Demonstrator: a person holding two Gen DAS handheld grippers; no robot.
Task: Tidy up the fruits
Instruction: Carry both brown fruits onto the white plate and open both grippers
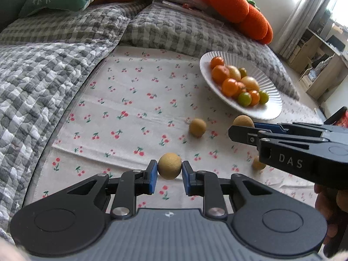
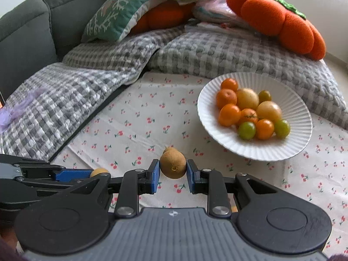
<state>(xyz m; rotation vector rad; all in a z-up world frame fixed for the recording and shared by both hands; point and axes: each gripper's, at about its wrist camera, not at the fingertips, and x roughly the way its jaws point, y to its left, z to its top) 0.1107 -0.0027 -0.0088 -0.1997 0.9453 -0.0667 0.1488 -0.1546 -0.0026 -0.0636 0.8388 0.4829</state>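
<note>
My left gripper point(image 1: 169, 175) is shut on a round tan fruit point(image 1: 169, 168), held just above the cherry-print cloth point(image 1: 130, 100). My right gripper point(image 2: 173, 175) is shut on a second tan fruit point(image 2: 173, 167). In the left wrist view the right gripper point(image 1: 236, 131) reaches in from the right with its fruit point(image 1: 243, 120) showing behind the fingers. In the right wrist view the left gripper point(image 2: 87, 174) lies at the left with its fruit point(image 2: 99, 171). A white ribbed plate point(image 2: 300, 113) point(image 1: 269, 111) holds several orange, yellow and green fruits.
Two loose tan fruits point(image 1: 197, 127) point(image 1: 258, 163) lie on the cloth near the plate; one point(image 2: 168, 150) peeks out behind the right gripper's fruit. A grey checked quilt point(image 1: 54, 69), a green pillow point(image 2: 117, 10) and an orange pumpkin cushion point(image 2: 280, 19) border the cloth.
</note>
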